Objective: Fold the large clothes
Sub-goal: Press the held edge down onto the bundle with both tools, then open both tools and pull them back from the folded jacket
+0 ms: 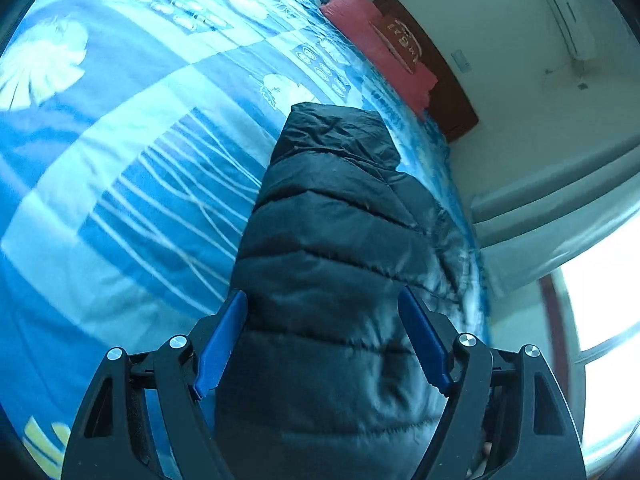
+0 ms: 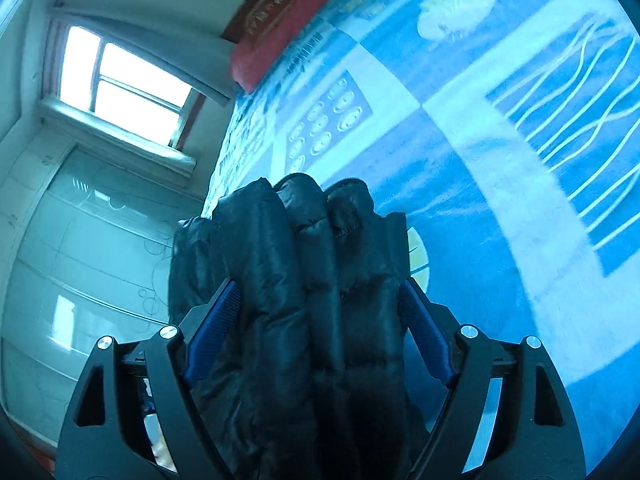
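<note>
The black puffer jacket (image 1: 332, 264) hung bunched between both my grippers, lifted over the blue patterned bedspread (image 1: 120, 200) near its edge. My left gripper (image 1: 322, 336) was clamped on a wide quilted fold, its blue pads (image 1: 222, 340) pressed against the fabric on either side, and it was tilted so the bed ran up and away to the left. My right gripper (image 2: 320, 328) gripped a thicker gathered bundle of the same jacket (image 2: 296, 280), pointed toward the red pillow (image 2: 276, 36) at the headboard. A window (image 2: 124, 84) lay off to that side.
</note>
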Demonstrator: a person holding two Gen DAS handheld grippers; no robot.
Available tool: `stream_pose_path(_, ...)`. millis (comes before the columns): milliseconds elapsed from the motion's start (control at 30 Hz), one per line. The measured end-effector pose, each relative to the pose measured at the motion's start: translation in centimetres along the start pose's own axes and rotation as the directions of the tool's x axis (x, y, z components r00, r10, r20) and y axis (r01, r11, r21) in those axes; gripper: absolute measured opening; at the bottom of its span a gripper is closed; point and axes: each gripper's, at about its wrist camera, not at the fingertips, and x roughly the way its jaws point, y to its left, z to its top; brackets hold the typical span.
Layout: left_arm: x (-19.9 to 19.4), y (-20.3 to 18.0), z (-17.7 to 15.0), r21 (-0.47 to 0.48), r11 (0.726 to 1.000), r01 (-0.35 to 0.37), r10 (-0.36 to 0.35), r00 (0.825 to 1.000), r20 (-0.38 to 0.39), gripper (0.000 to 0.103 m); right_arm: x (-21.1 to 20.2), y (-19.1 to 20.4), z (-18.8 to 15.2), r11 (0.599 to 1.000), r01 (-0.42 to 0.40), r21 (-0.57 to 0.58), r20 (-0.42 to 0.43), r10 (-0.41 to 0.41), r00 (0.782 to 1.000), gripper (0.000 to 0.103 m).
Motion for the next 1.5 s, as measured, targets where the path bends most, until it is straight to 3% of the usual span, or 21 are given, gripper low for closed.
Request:
stream_pose_path(33, 0.3, -0.2, 0.1, 0.018, 1.000, -0.023, 0.023, 1.000, 0.001, 0.077, 0.3, -0.2, 0.0, 1.000, 0.013, 0.007, 0.000, -0.013, 1.000, 0.067)
stream_pose_path(133, 1.9, -0.3, 0.0, 0.048, 0.996, -0.081, 0.082, 0.996, -0.019, 0.077, 1.1, -1.2, -0.1, 0.999, 0.003, 0.043, -0.012, -0.002, 1.000, 0.056)
stream_pose_path(300, 3.5, -0.1, -0.4, 0.068, 0.989, -0.134, 0.136, 0.990, -0.031, 0.078, 2.0, -2.2, -0.4, 0.999, 0.000, 0.051, -0.016, 0.001, 1.000, 0.053)
stream_pose_path(467, 4.5, 1.0, -0.8, 0.055, 0.991, -0.124, 0.126, 0.991, -0.033, 0.080, 2.5, -2.7, -0.7, 0.999, -0.010, 0.052, -0.006, 0.011, 1.000, 0.052)
stream_pose_path(700, 4.3, 0.6, -1.1, 0.059, 0.990, -0.126, 0.127, 0.991, -0.027, 0.080, 2.3, -3.1, -1.0, 0.998, -0.026, 0.054, -0.011, 0.027, 1.000, 0.053)
stream_pose_path(933, 3.7, 0.9, -0.8, 0.044, 0.994, -0.104, 0.106, 0.994, -0.042, 0.082, 1.3, -3.3, -0.6, 0.992, -0.078, 0.098, -0.006, 0.079, 0.997, 0.062)
stream_pose_path(1133, 2.9, 1.5, -0.6, -0.001, 0.998, -0.064, 0.063, 0.996, -0.059, 0.085, -0.5, -3.2, -1.2, 0.993, -0.065, 0.099, 0.011, 0.064, 0.998, 0.071)
stream_pose_path(1500, 0.8, 1.6, -1.4, -0.021, 0.998, -0.059, 0.057, 0.997, -0.056, 0.086, -3.3, -4.0, -1.9, 0.990, -0.069, 0.125, 0.054, 0.062, 0.997, 0.073)
